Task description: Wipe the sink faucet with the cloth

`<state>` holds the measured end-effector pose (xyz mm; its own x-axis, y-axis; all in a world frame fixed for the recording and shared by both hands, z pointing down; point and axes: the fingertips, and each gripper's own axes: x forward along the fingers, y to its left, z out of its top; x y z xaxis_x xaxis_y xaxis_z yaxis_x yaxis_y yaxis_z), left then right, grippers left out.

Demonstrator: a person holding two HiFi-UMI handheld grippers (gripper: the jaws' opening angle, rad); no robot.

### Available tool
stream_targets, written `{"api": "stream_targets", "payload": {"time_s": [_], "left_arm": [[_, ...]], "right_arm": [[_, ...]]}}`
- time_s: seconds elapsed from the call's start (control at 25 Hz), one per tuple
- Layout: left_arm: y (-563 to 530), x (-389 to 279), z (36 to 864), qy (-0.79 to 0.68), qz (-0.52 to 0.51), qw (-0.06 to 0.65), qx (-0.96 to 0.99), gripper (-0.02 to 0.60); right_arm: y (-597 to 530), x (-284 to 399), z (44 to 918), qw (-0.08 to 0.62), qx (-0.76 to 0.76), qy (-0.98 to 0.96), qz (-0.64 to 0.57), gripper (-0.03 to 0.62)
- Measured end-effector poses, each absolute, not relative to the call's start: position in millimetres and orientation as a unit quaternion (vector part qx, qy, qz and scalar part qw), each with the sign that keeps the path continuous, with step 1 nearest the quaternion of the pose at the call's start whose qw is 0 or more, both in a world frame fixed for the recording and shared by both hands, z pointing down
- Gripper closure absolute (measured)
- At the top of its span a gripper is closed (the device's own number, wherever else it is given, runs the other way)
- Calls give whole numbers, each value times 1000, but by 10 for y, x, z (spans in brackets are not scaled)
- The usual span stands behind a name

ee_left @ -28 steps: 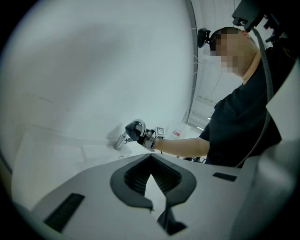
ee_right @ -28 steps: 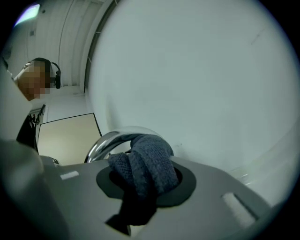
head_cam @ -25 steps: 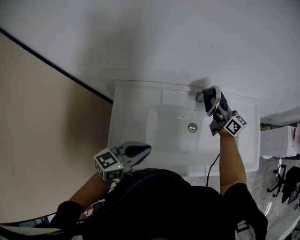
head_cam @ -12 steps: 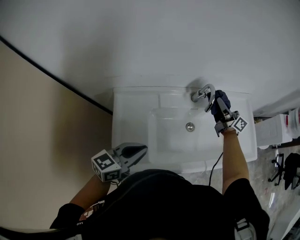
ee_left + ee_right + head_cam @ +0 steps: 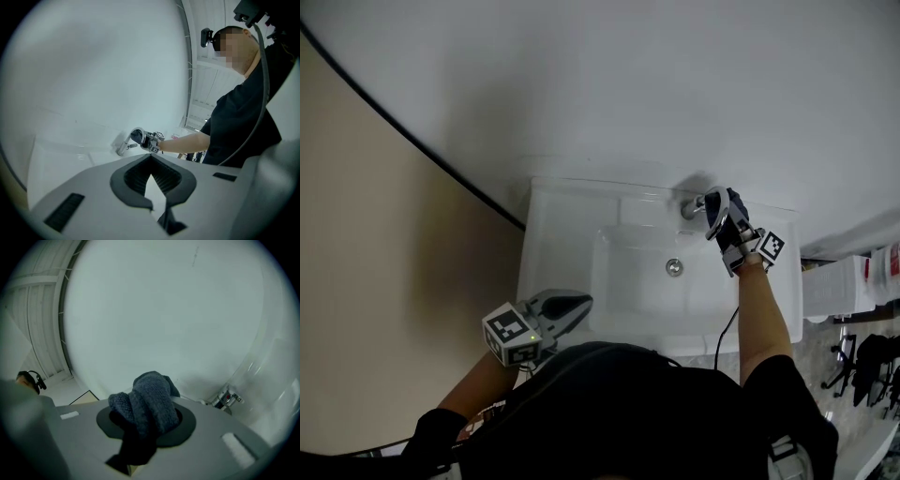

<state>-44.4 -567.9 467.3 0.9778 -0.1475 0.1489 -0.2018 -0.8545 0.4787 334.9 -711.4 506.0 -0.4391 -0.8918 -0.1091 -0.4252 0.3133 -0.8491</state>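
Note:
The chrome faucet (image 5: 694, 204) stands at the back rim of the white sink (image 5: 553, 246). My right gripper (image 5: 724, 225) is shut on a dark blue knitted cloth (image 5: 735, 208), which presses against the right side of the faucet spout. In the right gripper view the bunched cloth (image 5: 147, 404) fills the jaws, and the faucet base (image 5: 226, 399) shows at lower right. My left gripper (image 5: 567, 306) hovers by the sink's front left corner, shut and holding nothing. From the left gripper view the faucet (image 5: 124, 144) and the cloth (image 5: 137, 136) appear far ahead.
The drain (image 5: 674, 267) lies in the middle of the basin. A white wall rises behind the sink, and a beige surface lies to its left. White containers (image 5: 834, 286) stand to the right. A black cable (image 5: 727, 328) hangs below my right arm.
The right gripper and cloth slid to the right off the spout, then back against it near the faucet's base. The left gripper has stayed put.

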Motion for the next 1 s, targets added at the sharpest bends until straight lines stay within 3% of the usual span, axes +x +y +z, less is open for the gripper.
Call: {"api": "stream_targets", "payload": {"time_s": [0.28, 0.4, 0.72, 0.88, 1.0], "left_arm": [[-5453, 169, 4674, -129, 52, 260, 956, 581], [-5331, 555, 4627, -137, 55, 274, 950, 581], [-5097, 1423, 4765, -122, 90, 269, 951, 581], [-5071, 1642, 4757, -115, 107, 281, 947, 581], [-5074, 1644, 4829, -111, 114, 286, 945, 581]], "right_arm": [[-6811, 3088, 5025, 352, -253, 802, -410, 499], [-6611, 3073, 5003, 340, -179, 824, -417, 499], [-6259, 3112, 5333, 209, -144, 858, -447, 499], [-6167, 3240, 5717, 76, -261, 876, -398, 499], [-6393, 3439, 5750, 43, -393, 854, -339, 499]]}}
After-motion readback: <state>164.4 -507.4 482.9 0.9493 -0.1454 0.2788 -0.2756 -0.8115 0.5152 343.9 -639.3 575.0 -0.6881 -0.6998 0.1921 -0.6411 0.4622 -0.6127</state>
